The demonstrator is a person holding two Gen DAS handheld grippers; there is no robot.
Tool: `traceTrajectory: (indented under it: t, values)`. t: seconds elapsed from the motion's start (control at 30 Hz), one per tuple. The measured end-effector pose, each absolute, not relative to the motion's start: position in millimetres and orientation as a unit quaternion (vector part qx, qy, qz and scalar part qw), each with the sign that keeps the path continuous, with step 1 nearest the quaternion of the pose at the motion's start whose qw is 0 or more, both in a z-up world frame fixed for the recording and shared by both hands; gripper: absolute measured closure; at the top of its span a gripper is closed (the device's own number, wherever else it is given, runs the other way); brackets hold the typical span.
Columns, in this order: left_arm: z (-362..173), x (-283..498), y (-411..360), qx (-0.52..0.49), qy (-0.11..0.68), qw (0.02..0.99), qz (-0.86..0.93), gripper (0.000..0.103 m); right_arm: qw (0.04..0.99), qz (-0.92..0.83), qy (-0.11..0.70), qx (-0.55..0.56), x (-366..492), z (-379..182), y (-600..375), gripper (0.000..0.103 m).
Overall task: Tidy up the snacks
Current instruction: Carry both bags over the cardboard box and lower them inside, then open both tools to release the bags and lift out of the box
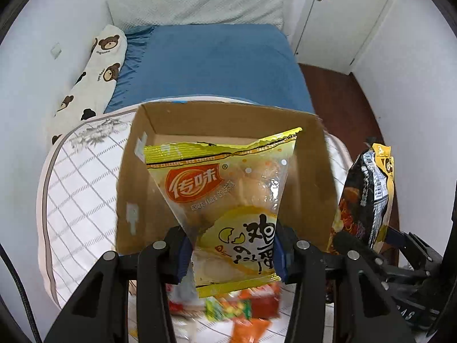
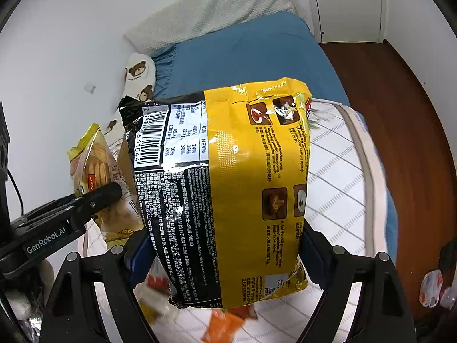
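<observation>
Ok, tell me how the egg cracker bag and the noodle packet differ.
The egg cracker bag is partly clear and mostly yellow; the noodle packet is opaque, black and yellow. The cracker bag is narrower, so the left gripper closes tighter than the right gripper on the wider noodle packet. Both are held up, clamped.

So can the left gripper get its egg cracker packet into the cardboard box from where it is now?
Probably yes. The left gripper holds the egg cracker packet right in front of the cardboard box, whose top is open, and nothing blocks the way.
</observation>
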State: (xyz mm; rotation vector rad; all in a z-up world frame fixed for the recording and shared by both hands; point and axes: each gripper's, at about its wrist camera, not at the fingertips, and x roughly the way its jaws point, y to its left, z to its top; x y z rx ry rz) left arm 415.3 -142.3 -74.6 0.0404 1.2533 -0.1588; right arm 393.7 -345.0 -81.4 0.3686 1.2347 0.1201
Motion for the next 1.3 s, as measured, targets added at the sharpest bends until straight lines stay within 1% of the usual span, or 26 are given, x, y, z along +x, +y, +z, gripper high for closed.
traceTrajectory:
  t: [0.17,0.3,0.53,0.73,0.97,1.0,1.03,1.07,1.1,1.13,1.3]
  values:
    - [-108.6,468.7,-126.5,0.025,0.612,0.787,-0.072,0.06,0.788,0.04,0.597,0.148,430.3,-111.7,-315.6,0.015]
    - [-139.8,496.3,-123.3,0.033,0.636,0.768,-0.074,0.06,0.775,0.028,0.618,0.132,465.1,-144.5,-296.6,0.015]
    - [-192.8,526.3,-118.5,0.039,0.673,0.735,-0.071,0.06,0.755,0.012,0.644,0.125,490.2,-188.2,-283.4,0.015]
    - [-215.8,534.7,-119.1,0.05,0.683,0.725,-0.076,0.059,0.748,-0.002,0.653,0.115,503.0,-205.4,-275.2,0.015]
    - [-226.4,544.8,-127.1,0.07,0.687,0.718,-0.087,0.058,0.727,0.002,0.676,0.124,511.7,-233.0,-271.3,0.014]
    - [-226.2,546.3,-126.0,0.064,0.686,0.719,-0.088,0.053,0.726,0.0,0.677,0.12,512.7,-234.4,-270.0,0.011]
    - [-224.7,547.7,-124.4,0.058,0.684,0.722,-0.089,0.041,0.729,-0.003,0.675,0.113,513.0,-234.0,-269.0,0.008]
    - [-222.6,549.2,-123.1,0.055,0.679,0.727,-0.089,0.034,0.733,-0.005,0.671,0.109,512.9,-232.9,-268.3,0.006]
    - [-220.4,550.0,-122.0,0.053,0.676,0.73,-0.088,0.022,0.738,-0.002,0.667,0.104,512.2,-229.9,-266.9,0.006]
    - [-217.2,549.9,-120.3,0.05,0.671,0.734,-0.087,0.017,0.74,-0.002,0.665,0.1,511.1,-227.8,-265.9,0.005]
    - [-194.7,538.6,-113.3,0.041,0.648,0.756,-0.084,0.017,0.752,-0.006,0.652,0.096,497.9,-209.1,-266.5,0.005]
